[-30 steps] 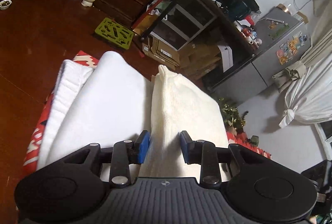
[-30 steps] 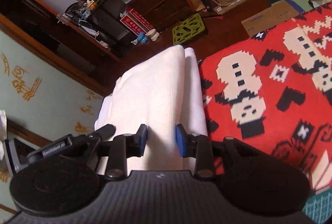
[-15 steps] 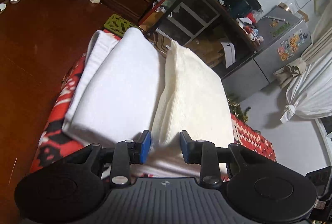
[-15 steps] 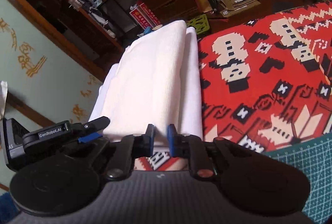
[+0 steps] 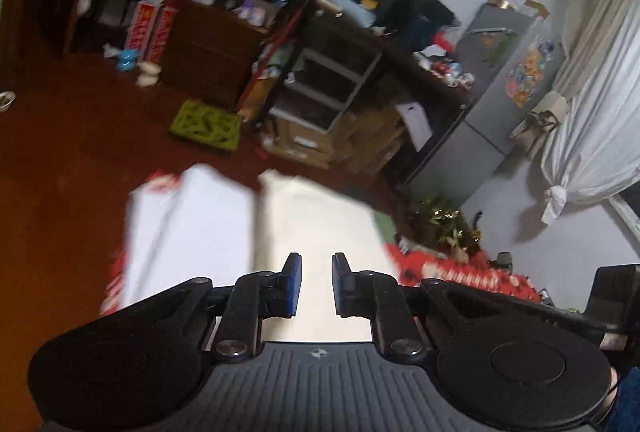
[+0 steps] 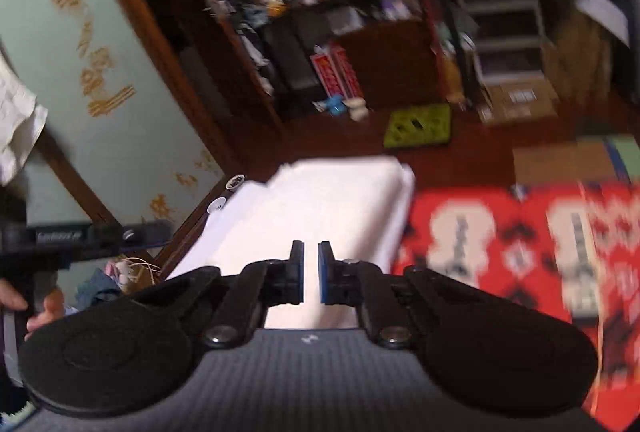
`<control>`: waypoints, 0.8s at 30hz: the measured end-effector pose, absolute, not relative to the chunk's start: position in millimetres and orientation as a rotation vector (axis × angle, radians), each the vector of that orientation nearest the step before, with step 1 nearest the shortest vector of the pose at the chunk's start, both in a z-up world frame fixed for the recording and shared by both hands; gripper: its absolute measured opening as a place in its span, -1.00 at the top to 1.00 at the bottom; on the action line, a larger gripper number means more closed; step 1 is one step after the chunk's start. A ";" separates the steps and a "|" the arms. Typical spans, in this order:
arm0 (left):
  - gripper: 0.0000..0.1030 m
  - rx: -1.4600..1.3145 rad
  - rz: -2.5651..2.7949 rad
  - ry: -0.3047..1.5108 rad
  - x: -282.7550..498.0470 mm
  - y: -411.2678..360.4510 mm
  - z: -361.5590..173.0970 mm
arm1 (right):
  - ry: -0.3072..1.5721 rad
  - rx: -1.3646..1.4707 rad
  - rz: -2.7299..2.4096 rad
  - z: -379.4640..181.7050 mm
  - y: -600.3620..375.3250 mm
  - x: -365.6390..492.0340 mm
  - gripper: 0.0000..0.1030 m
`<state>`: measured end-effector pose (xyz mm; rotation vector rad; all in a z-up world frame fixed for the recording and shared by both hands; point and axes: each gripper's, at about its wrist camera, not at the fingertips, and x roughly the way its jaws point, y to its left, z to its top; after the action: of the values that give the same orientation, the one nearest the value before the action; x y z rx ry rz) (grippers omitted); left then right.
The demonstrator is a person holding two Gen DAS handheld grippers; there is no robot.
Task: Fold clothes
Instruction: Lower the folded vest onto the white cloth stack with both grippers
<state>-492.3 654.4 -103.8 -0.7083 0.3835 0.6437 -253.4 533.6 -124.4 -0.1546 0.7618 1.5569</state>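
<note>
Ahead of both tongs, the folded garment (image 6: 320, 208) is lying on the red cloth (image 6: 500, 232). Left tongs (image 5: 316, 282) and right tongs (image 6: 311, 270) are hanging spread, pinching nothing. Folding is looking complete; next comes fetching another piece.

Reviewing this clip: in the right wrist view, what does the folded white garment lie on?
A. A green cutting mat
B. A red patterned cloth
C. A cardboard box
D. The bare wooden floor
B: the folded white garment lies at the edge of the red patterned cloth, ahead of the right gripper.
</note>
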 end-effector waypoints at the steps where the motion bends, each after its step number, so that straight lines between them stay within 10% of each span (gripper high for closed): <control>1: 0.73 -0.705 0.643 0.393 -479.4 660.1 -107.1 | 0.737 -0.179 1.573 -123.6 543.0 -255.5 0.86; 24: 0.95 -0.569 0.534 0.556 -467.0 637.6 -145.9 | 0.681 -0.370 1.695 -156.3 566.9 -298.9 0.84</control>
<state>-467.0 637.6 -145.9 -0.5687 0.5563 0.5337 -298.9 566.9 -156.3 -0.3703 0.6807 1.6951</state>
